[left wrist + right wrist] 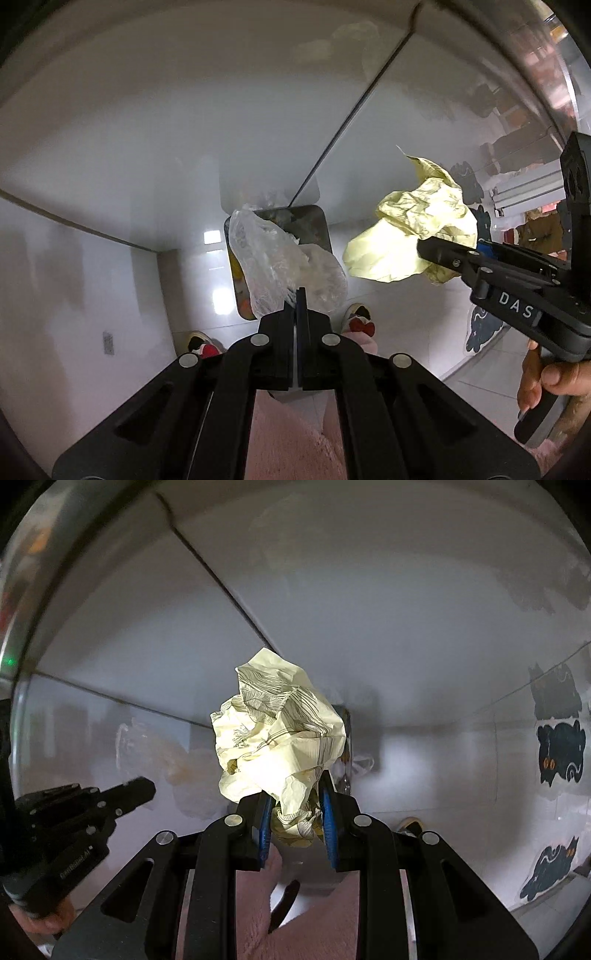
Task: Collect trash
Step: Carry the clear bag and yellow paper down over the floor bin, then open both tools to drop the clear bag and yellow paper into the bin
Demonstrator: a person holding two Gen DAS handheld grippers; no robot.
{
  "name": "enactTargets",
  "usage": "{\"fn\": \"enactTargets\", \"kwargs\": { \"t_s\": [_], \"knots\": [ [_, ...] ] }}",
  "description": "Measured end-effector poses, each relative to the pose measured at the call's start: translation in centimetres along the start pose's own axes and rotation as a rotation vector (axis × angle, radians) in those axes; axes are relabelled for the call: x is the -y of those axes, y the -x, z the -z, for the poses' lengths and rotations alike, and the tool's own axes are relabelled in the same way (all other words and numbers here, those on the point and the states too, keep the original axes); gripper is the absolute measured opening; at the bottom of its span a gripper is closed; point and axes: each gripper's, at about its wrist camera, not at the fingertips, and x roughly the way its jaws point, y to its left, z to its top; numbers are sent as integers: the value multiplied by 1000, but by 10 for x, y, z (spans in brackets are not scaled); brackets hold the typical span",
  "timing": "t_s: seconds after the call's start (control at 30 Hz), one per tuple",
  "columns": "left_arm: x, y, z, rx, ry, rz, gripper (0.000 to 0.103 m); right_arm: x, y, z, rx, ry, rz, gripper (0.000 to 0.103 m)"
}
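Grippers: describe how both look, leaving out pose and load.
Both are matte black two-finger tools on scissor-like linkage bars with round silver pivot pins. The right gripper has blue textured pads inside its fingers, and white "DAS" lettering on its body. The left gripper shows thin dark blue-edged pads and small pale lettering on its handle. Bare hands grip the handles.

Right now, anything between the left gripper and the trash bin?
Yes: the clear plastic bag, pinched in the left gripper, hangs directly over the trash bin in the left wrist view. Nothing else in that stretch; the right gripper's crumpled paper is off to the side.
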Motion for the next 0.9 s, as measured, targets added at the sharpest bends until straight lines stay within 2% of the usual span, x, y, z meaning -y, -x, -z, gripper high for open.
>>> {"fn": "enactTargets", "kwargs": {
  "t_s": [0.23, 0.5, 0.8, 0.83, 0.9],
  "knots": [
    [-7, -43, 0, -64, -9, 10, 0, 7, -37, -9, -41, -81, 17, 25],
    [-16, -67, -5, -101, 0, 14, 0, 1, -65, -19, -84, -116, 11, 27],
    [-22, -75, -10, -95, 40, 25, 0, -4, -58, -28, -85, -125, 2, 43],
    [-22, -75, -11, -93, 42, 24, 2, -4, -57, -30, -84, -126, -1, 45],
    [-22, -75, -12, -87, 42, 24, 11, -5, -54, -31, -81, -127, 0, 49]
  ]
}}
